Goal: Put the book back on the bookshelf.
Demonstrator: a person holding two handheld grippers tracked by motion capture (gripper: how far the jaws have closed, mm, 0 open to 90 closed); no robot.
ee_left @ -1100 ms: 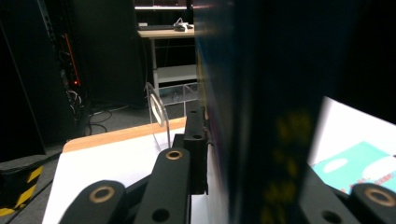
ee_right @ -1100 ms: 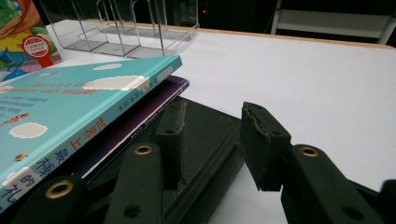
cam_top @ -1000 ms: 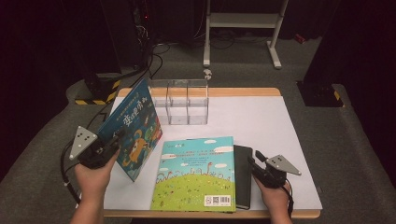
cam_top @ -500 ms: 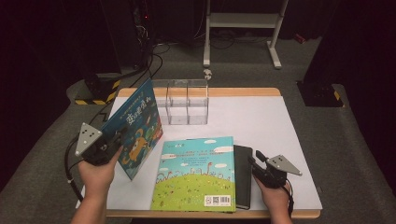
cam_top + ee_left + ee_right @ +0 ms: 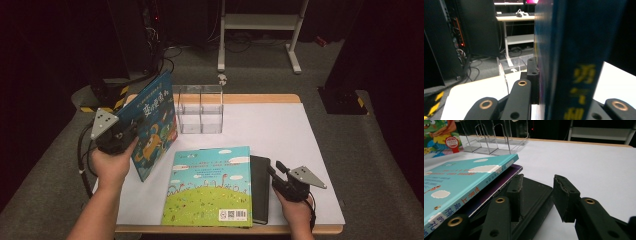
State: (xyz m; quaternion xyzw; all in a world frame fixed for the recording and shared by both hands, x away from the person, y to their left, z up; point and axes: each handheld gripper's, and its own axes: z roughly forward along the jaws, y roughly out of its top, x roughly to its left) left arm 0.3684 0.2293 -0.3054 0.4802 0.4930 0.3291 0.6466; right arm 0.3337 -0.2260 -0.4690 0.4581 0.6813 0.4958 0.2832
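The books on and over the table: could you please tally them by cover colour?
Dark blue book, upright in the left gripper: 1
Turquoise-and-green book: 1
Purple book, beneath it: 1
Black book: 1
Total: 4

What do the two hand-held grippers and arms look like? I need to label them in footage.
Both are black. The left hand-held gripper and right hand-held gripper each carry a grey three-cornered plate with dark dots and trail a black cable. Their jaws have brass-ringed holes. Forearms are bare, with no sleeves or gloves.
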